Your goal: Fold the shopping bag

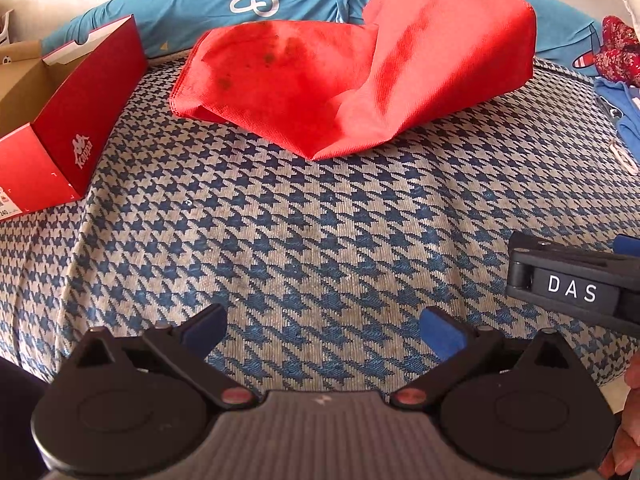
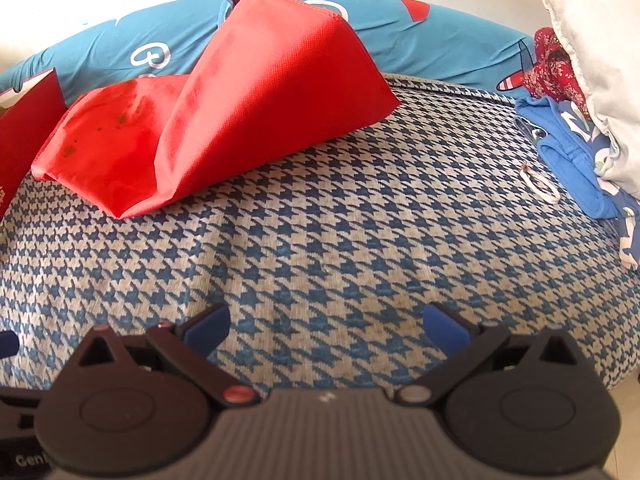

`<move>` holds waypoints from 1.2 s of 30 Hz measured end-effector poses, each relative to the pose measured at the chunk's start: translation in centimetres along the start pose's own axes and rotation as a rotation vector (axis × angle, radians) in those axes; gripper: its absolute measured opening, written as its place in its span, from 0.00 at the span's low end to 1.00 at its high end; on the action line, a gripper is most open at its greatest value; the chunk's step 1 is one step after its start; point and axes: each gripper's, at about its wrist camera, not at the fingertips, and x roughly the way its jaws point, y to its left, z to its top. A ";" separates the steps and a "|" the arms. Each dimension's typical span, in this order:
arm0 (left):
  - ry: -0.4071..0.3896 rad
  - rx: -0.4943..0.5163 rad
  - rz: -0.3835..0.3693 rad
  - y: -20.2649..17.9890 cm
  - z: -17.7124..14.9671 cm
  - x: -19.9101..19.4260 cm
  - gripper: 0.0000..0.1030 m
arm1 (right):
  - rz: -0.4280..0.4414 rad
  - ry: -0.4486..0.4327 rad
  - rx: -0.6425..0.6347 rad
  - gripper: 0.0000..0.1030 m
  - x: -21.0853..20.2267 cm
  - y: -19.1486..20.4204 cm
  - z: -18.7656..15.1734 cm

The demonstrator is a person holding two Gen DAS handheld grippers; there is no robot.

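A red non-woven shopping bag (image 1: 360, 76) lies crumpled on the blue-and-white houndstooth bedcover, its right part heaped up against a blue pillow. In the right wrist view the same bag (image 2: 224, 120) rests at the upper left, with dark stains on its flat left part. My left gripper (image 1: 324, 332) is open, low over the cover and well short of the bag, nothing between its blue pads. My right gripper (image 2: 326, 330) is open too, empty, over bare cover. The right gripper's body (image 1: 576, 284) shows at the right edge of the left wrist view.
An open red shoebox (image 1: 60, 120) stands at the left of the bed. A long blue printed pillow (image 1: 248, 0) runs along the back. Folded blue clothes (image 2: 572, 156), a red patterned cloth (image 2: 552, 64), a white pillow (image 2: 592, 60) and a white loop (image 2: 540, 184) lie at the right.
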 end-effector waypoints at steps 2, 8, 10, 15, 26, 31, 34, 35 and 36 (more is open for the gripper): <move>-0.005 -0.007 0.000 0.2 0.0 0.0 1.00 | -0.011 -0.001 -0.006 1.00 0.0 0.1 0.0; -0.011 -0.017 0.008 0.2 0.2 0.1 1.00 | -0.047 0.008 -0.026 1.00 0.1 0.5 0.1; -0.008 -0.015 0.012 0.1 0.1 0.2 1.00 | -0.051 0.012 -0.025 1.00 0.1 0.5 0.1; -0.006 -0.008 0.015 -0.2 0.1 0.1 1.00 | -0.040 0.016 -0.006 1.00 -0.1 0.2 0.2; -0.004 -0.004 0.013 -0.2 0.1 0.0 1.00 | -0.031 0.016 0.010 1.00 -0.2 0.0 0.3; -0.004 -0.010 0.010 0.0 0.1 0.0 1.00 | -0.025 0.026 0.014 1.00 -0.1 0.0 0.3; -0.003 -0.012 0.007 0.1 0.1 0.0 1.00 | -0.022 0.029 0.005 1.00 0.0 0.2 0.2; -0.002 -0.013 0.006 0.1 0.1 0.1 1.00 | -0.021 0.029 0.001 1.00 0.0 0.3 0.2; -0.001 -0.014 0.006 0.1 0.1 0.1 1.00 | -0.020 0.029 -0.003 1.00 0.0 0.3 0.2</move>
